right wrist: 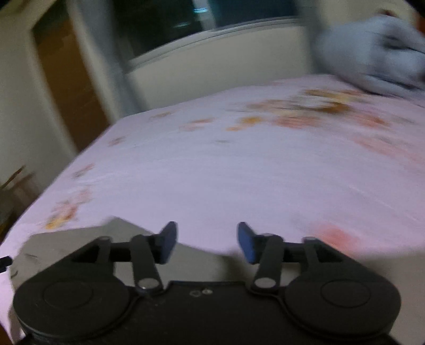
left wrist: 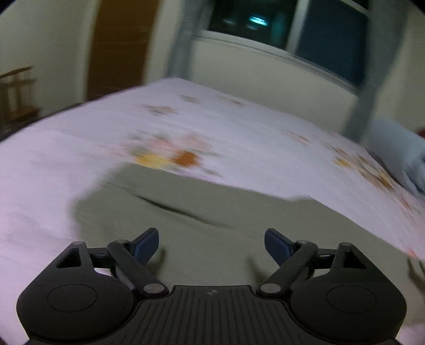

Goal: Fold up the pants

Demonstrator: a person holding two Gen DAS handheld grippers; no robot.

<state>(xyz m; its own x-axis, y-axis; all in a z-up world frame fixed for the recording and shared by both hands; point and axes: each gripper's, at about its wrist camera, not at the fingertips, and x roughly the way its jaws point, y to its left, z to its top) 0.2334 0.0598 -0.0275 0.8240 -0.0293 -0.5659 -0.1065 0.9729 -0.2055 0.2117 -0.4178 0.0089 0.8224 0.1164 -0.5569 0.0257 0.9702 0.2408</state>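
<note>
The grey-green pants [left wrist: 207, 220] lie flat on the pink floral bed sheet [left wrist: 66, 164]. In the left wrist view they fill the near middle, with a dark crease across them. My left gripper [left wrist: 211, 245] is open and empty, just above the pants. In the right wrist view only an edge of the pants [right wrist: 87, 238] shows at the lower left, partly hidden by the gripper body. My right gripper [right wrist: 207, 242] is open and empty, over the pants' edge and the sheet [right wrist: 239, 172]. Both views are motion-blurred.
A light blue bundle of cloth [right wrist: 372, 53] lies at the bed's far right; it also shows in the left wrist view [left wrist: 398, 151]. A wall and dark window [left wrist: 292, 24] stand behind the bed. A brown door [right wrist: 69, 87] is at the left.
</note>
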